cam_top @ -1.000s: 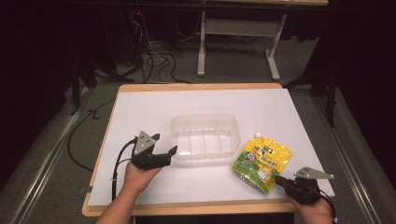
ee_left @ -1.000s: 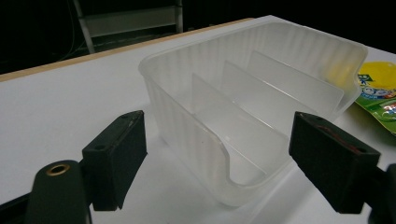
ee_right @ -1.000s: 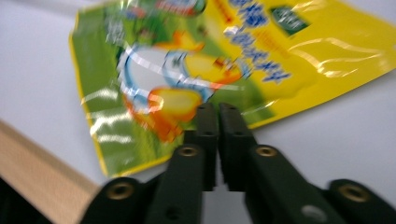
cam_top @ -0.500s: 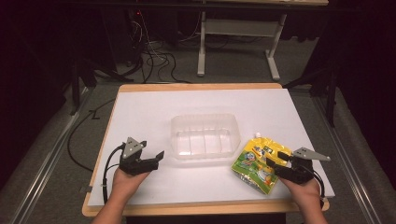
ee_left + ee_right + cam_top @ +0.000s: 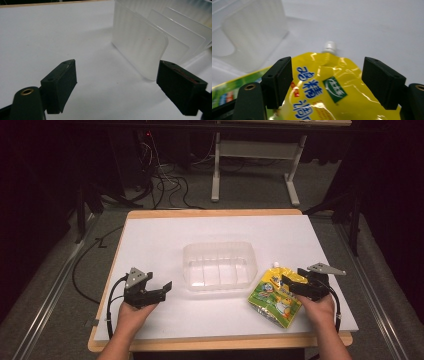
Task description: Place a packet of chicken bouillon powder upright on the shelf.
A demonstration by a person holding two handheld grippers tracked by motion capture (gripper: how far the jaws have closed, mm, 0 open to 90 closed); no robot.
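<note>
White table top [image 5: 165, 245] with wooden edge, grey carpet [image 5: 50, 285] around.

- The tub [image 5: 219, 265] sits on the table [image 5: 165, 235], about mid-table, ahead of me.
- The pouch [image 5: 275, 296] lies flat on the table, right of the tub and nearer me, just beside its near right corner; whether they touch I can't tell.
- My left gripper [image 5: 162, 289] is left of the tub's near corner, apart from it.
- My right gripper [image 5: 289, 283] is over the pouch's right part, jaws astride its spout end.
</note>
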